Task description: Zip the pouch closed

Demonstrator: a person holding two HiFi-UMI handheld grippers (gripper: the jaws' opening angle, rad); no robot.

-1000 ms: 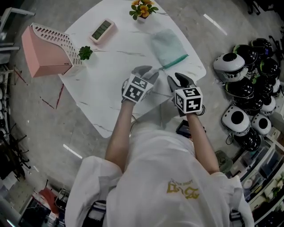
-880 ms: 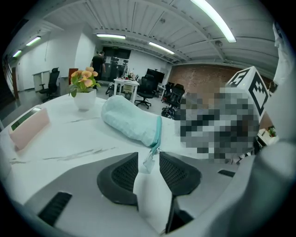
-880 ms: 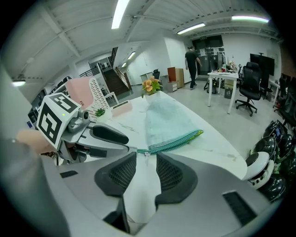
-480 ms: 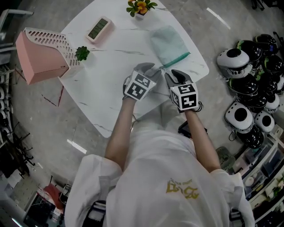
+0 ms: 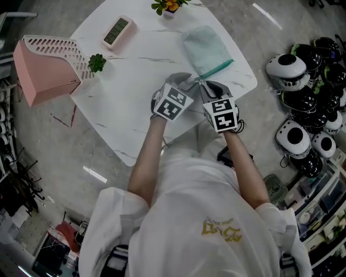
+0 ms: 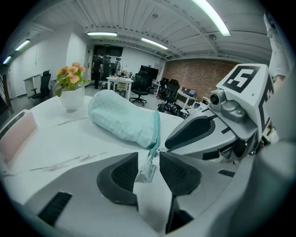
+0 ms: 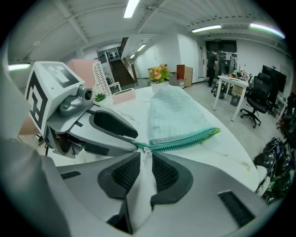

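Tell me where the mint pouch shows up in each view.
Head view: pouch upper centre, slightly right.
Left gripper view: pouch centre-left, zipper end toward the jaws.
Right gripper view: pouch centre, zipper edge toward the jaws.
Shared landmark: potted flowers just beyond the pouch.

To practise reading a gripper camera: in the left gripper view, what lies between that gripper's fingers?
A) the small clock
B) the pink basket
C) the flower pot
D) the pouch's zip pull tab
D: the zip pull tab at the end of the teal pouch lies between the fingers of the left gripper, which stand apart and do not press on it.
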